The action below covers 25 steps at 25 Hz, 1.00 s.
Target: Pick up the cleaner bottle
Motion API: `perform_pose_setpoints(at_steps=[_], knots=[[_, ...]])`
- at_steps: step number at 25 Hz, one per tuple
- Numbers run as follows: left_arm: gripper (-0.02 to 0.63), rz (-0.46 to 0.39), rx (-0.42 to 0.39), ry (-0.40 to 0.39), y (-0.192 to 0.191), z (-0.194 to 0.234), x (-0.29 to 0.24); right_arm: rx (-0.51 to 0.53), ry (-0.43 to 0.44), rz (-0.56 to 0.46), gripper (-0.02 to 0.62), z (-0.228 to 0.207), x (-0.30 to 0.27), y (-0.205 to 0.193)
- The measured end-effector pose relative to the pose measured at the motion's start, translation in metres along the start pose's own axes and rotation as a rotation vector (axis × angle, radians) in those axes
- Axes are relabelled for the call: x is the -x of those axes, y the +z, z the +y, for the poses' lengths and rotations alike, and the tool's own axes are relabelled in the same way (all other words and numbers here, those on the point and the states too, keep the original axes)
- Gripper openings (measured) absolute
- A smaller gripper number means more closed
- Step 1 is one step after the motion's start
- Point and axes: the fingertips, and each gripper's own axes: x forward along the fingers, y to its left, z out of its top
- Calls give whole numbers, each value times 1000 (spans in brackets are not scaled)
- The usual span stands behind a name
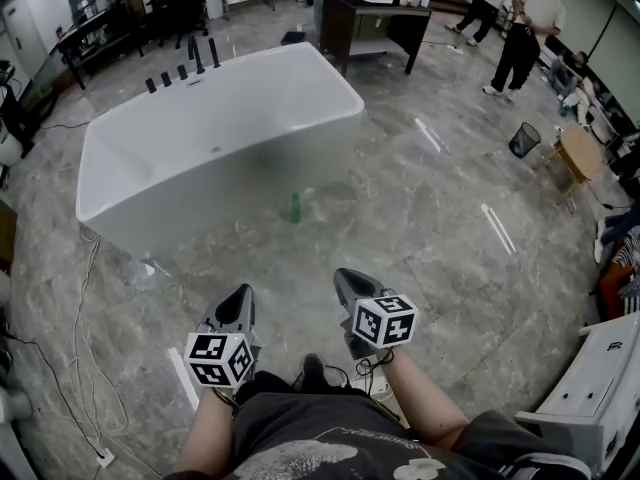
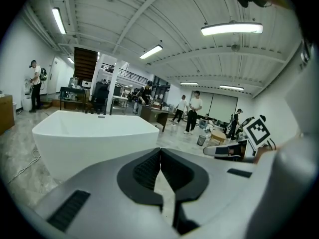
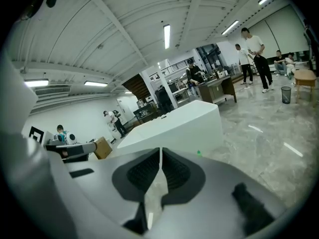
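cleaner bottle point(image 1: 295, 208) upright on floor point(image 1: 450, 268) beside bathtub point(image 1: 200, 158), well ahead | left hand-held gripper point(image 1: 242, 296), right hand-held gripper point(image 1: 347, 278) both clenched, empty | probably too far to bother opening

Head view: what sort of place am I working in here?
Probably a big open workshop or test hall, not a home bathroom. A freestanding white bathtub stands alone on the grey stone-look floor. A dark desk and standing people are behind it, and strip lights hang under an exposed ceiling.
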Motion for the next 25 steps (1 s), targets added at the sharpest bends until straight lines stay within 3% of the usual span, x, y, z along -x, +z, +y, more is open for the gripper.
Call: perform_pose_setpoints(at_steps=[11, 25], knots=[[14, -8, 39, 30, 6, 38, -23, -2, 18, 55, 31, 5, -48, -1], [14, 33, 56, -93, 47, 94, -137, -39, -111, 64, 31, -37, -134, 48]])
